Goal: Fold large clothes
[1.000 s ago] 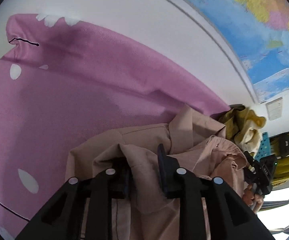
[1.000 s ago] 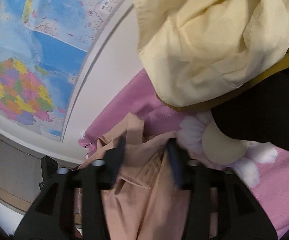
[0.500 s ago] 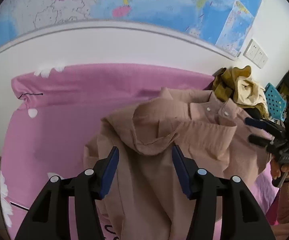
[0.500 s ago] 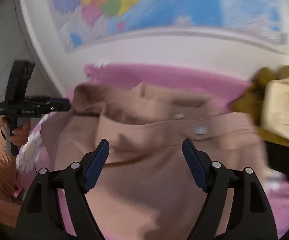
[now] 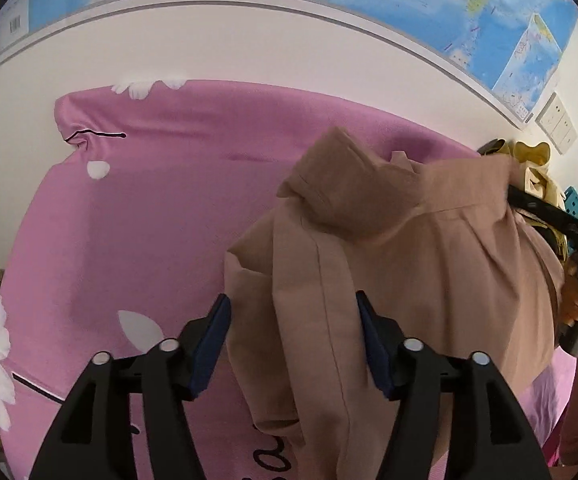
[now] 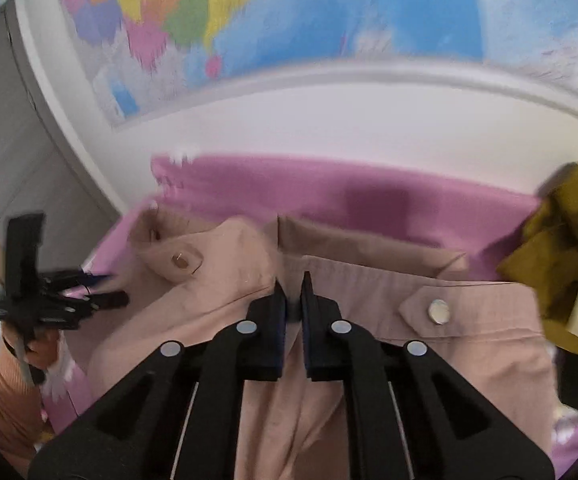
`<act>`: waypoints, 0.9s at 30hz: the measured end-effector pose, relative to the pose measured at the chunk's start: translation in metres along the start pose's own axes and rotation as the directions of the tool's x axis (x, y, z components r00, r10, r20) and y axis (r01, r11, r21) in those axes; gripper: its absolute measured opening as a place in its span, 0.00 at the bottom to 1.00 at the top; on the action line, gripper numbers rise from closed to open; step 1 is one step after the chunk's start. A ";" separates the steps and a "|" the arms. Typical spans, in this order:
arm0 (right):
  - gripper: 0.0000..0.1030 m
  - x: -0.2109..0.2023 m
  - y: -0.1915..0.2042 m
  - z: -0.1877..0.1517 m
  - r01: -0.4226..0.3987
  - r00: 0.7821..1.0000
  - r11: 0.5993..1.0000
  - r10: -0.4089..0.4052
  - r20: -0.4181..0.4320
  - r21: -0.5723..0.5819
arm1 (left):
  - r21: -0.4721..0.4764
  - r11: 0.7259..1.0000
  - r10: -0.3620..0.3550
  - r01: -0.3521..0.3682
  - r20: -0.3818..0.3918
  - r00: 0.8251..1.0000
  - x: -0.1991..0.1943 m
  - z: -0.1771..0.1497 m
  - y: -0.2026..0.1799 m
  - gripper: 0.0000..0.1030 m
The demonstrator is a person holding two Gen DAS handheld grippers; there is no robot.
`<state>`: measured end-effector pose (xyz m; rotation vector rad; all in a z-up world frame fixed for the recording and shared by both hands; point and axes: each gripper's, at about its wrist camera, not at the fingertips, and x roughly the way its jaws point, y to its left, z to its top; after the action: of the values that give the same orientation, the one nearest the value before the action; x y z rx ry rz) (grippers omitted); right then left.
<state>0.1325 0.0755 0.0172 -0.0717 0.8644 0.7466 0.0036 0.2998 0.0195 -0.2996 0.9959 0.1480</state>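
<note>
Bedsheet [image 5: 161, 216], pink with white petals, spread beneath both hand-held tools and ran back to a white wall hung with a large coloured map [image 6: 329, 20]. On it lay the tan shirt [image 5: 429, 264], the garment being folded, bunched into a mound directly ahead of the left gripper [image 5: 293, 332] and hanging down between that tool's fingers. The left gripper's jaws were opening, standing wide on either side of a fold of the cloth, their blue pads [image 5: 213, 344] not pressing on it. Seen from the other side, the right gripper [image 6: 293, 296] pointed at the middle of the shirt, just below its collar; its jaws were closing and stood nearly together, a thin pinch of tan fabric apparently caught between the tips, though blur made the contact hard to confirm. To the right of that gripper sat a heap of mustard and cream clothes [image 6: 561, 264], touching the shirt's edge. A silver snap button [image 6: 437, 312] showed on a tab just right of the closing jaws, and a brown button [image 6: 181, 262] on the flap to their left.
</note>
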 end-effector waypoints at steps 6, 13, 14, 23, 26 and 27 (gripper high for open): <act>0.44 -0.007 -0.015 -0.015 0.006 1.000 0.999 -0.005 -0.029 0.033 | 0.009 0.999 0.039 -0.038 -0.033 0.999 0.012 -0.009 0.004 0.66; 0.66 -0.133 -0.040 -0.086 0.050 0.985 0.995 -0.064 0.159 0.087 | -0.011 1.000 -0.012 0.012 -0.021 1.000 0.002 -0.026 0.010 0.73; 0.69 -0.143 -0.046 -0.098 0.074 0.983 0.992 -0.089 0.161 0.098 | -0.010 1.000 -0.019 0.019 -0.017 1.000 0.000 -0.028 0.009 0.74; 0.18 -0.137 -0.081 -0.177 0.014 0.996 0.968 -0.036 0.083 0.250 | 0.007 0.999 -0.054 0.054 0.002 0.999 0.002 -0.048 -0.004 0.22; 0.06 -0.164 -0.087 -0.162 -0.020 0.987 0.964 -0.023 0.157 0.264 | -0.069 0.997 -0.043 0.044 0.007 0.999 -0.003 -0.036 0.006 0.04; 0.05 -0.181 -0.085 -0.156 -0.012 0.978 0.970 -0.040 0.207 0.244 | -0.095 0.994 -0.044 0.045 0.015 0.999 -0.007 -0.032 0.012 0.04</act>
<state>0.0068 -0.1446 0.0233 0.2175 0.7464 0.6168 -0.0287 0.3013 0.0076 -0.4070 0.9703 0.1572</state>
